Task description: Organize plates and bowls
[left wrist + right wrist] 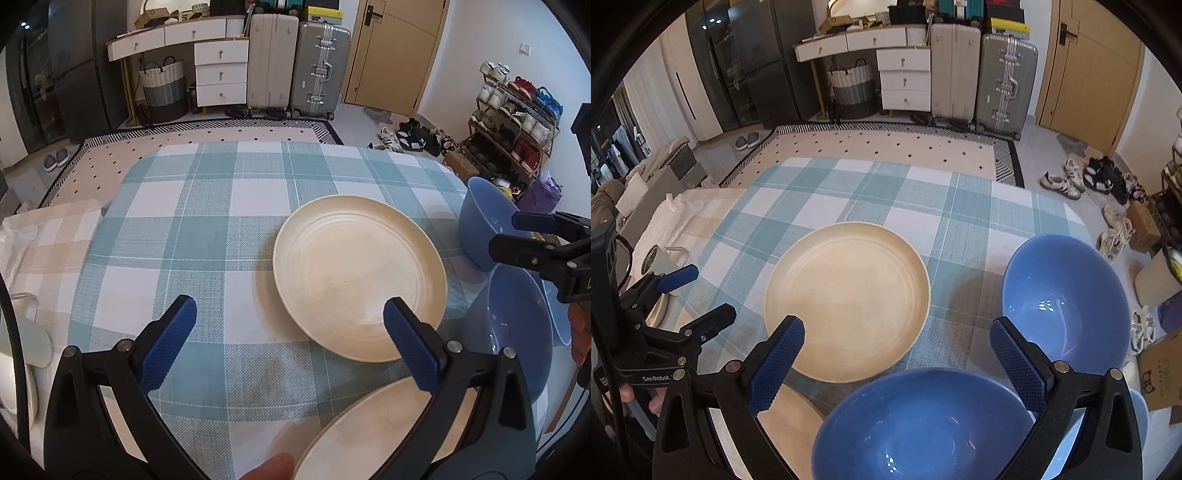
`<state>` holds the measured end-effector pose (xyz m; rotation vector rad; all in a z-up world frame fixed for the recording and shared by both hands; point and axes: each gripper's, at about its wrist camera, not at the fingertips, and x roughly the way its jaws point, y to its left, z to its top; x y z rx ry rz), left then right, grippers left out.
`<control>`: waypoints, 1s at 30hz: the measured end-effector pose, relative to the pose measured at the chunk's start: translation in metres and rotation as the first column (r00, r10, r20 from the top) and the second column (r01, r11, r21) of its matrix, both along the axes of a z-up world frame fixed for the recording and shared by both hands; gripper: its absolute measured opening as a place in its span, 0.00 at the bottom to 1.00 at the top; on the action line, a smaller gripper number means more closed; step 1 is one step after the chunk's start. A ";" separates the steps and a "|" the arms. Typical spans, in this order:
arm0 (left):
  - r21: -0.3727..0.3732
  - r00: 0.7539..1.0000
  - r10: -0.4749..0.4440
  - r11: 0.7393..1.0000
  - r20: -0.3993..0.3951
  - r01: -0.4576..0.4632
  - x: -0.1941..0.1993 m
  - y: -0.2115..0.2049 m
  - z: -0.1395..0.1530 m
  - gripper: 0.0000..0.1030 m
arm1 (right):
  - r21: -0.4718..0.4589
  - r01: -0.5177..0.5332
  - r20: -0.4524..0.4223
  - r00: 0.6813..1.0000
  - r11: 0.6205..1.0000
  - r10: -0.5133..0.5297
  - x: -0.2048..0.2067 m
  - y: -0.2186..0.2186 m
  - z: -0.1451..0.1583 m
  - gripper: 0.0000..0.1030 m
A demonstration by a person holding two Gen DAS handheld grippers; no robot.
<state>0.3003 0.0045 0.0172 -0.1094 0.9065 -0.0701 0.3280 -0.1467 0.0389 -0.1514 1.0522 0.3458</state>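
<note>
On the checked tablecloth (953,192): 2 cream plates, far plate (849,299) at centre, near plate (373,432) at the cloth's near edge; 2 blue bowls, far bowl (1067,299) and near bowl (923,424), right of the far plate. Left gripper (291,343) and right gripper (897,362) above the cloth's near edge, jaws spread, gripping nothing

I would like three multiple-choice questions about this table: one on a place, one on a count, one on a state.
1. Where is the far bowl relative to the far plate?
A. to its right B. on top of it C. under it
2. How many blue bowls show?
A. one B. two C. four
3. How are the right gripper's fingers?
A. shut on a bowl B. shut on a plate C. open

A: it sits apart, at right.
B: far bowl and near bowl.
C: spread, holding nothing.
</note>
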 end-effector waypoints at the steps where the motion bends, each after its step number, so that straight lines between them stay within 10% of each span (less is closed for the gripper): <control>1: 0.001 1.000 0.000 1.000 -0.008 0.000 0.003 -0.001 -0.004 0.98 | -0.002 -0.001 -0.012 1.000 1.000 0.001 0.005 0.000 -0.005 0.99; 30: -0.068 0.989 -0.004 0.998 -0.150 -0.007 0.055 -0.001 -0.061 0.89 | -0.061 -0.073 -0.190 0.980 0.995 0.060 0.066 0.014 -0.077 0.82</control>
